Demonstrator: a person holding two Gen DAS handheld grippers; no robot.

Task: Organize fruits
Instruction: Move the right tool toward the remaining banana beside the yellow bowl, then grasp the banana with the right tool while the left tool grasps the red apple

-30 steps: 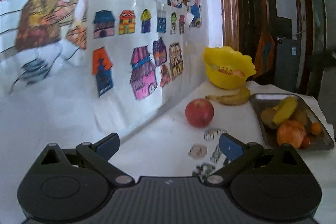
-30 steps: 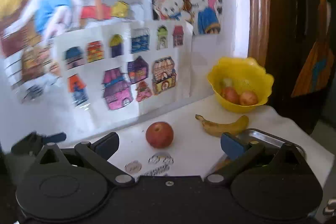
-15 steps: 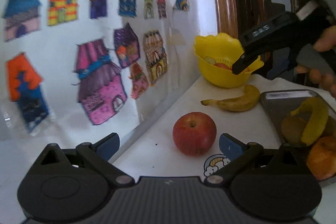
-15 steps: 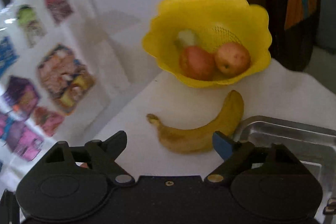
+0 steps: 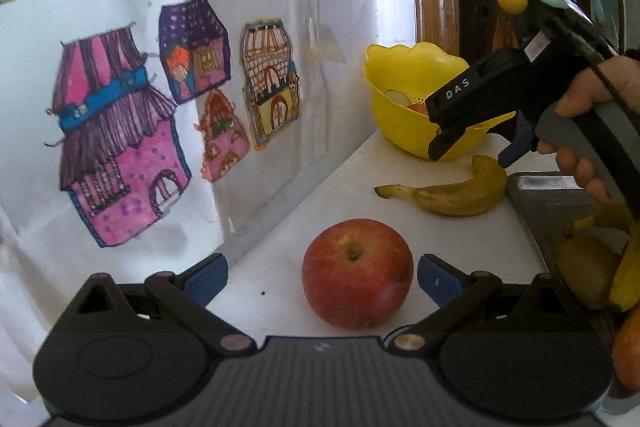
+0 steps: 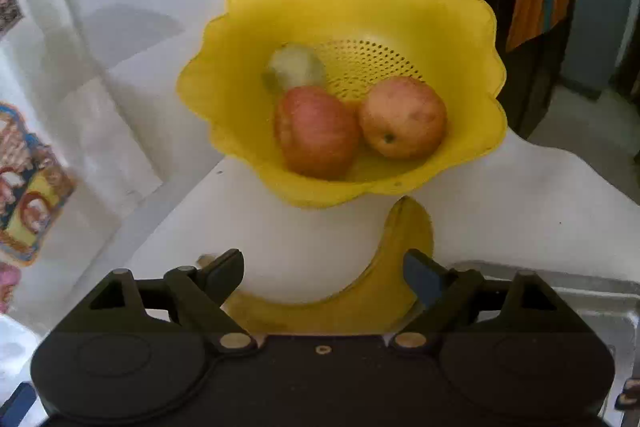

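A red apple [image 5: 357,273] sits on the white tabletop [image 5: 344,187] directly ahead of the left gripper [image 5: 322,277], framed between its two blue-tipped fingers, which stand spread to either side and do not touch the fruit. Beyond it a loose banana [image 5: 452,191] lies flat, its long axis running across the table from the stem end near the wall to the blunt end that curls up beside the steel tray [image 5: 548,199]. The right gripper [image 6: 323,273], held in a person's hand [image 5: 592,115], hangs tilted down over that banana; from its own camera the fruit bows under and across the gap, with one end rising by the right-hand finger, and its jaws, which have just been narrowing a little, are parted and grip nothing. The banana therefore lies crosswise to the fingers' reach instead of along it, which looks to be the point on which a clean pinch depends. Just past the banana stands the yellow colander bowl [image 6: 460,39], holding two reddish apples [image 6: 360,125] and a pale fruit [image 6: 294,69] behind them. The tray at the table's right carries another banana, a kiwi and an orange. By position, the right hand is nearer the loose banana, the left nearer the single apple.
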